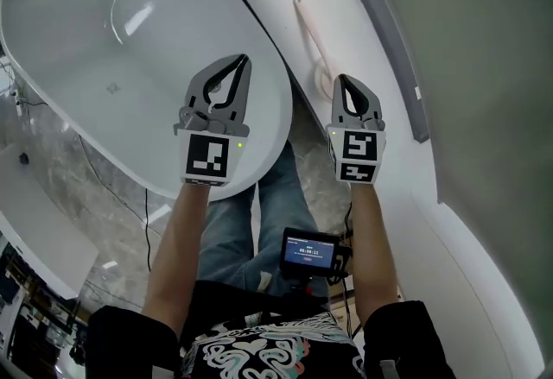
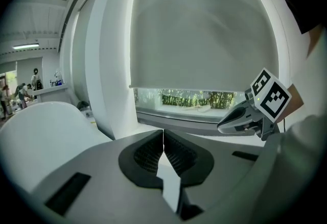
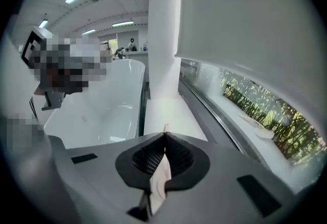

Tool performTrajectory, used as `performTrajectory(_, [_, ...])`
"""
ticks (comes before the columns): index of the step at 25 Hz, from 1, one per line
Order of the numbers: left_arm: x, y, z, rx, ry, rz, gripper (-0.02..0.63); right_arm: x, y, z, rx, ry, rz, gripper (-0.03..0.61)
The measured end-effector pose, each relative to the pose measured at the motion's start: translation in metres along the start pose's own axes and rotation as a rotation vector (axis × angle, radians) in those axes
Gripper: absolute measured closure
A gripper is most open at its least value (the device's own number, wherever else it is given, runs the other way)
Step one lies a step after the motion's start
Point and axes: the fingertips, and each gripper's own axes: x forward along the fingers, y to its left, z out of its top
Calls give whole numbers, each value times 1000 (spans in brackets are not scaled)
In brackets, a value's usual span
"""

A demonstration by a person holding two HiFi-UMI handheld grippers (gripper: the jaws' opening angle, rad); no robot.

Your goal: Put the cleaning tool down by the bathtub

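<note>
The cleaning tool [image 1: 309, 36], pale pink with a long handle and a round head, lies on the white ledge [image 1: 346, 15] beside the bathtub [image 1: 112, 49]. My right gripper [image 1: 345, 78] hovers over the tool's head end, jaws shut and empty. In the right gripper view the tool [image 3: 165, 128] shows only as a pink strip behind my right gripper [image 3: 164, 135]. My left gripper [image 1: 237, 62] is shut with nothing in it, above the tub's near rim. In the left gripper view my left gripper [image 2: 163, 132] is shut, and the right gripper [image 2: 236, 119] hangs to its right.
A grey window frame [image 1: 393, 32] runs along the ledge's far side under a drawn blind [image 2: 204, 34]. Below are the person's jeans [image 1: 251, 222], a small screen device [image 1: 311, 252], and marble floor [image 1: 78, 187] with cables left of the tub.
</note>
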Motion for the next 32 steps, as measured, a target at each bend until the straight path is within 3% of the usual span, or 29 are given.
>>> performTrajectory(4, [-10, 16, 18, 8, -4, 12, 597, -17, 2, 28, 10, -55, -9, 551])
performTrajectory(15, [-46, 31, 81, 28, -38, 14, 597, -78, -2, 111, 161, -298, 33, 551])
performTrajectory(32, [-117, 59, 171, 26, -112, 68, 597, -160, 12, 189, 86, -360, -2, 551])
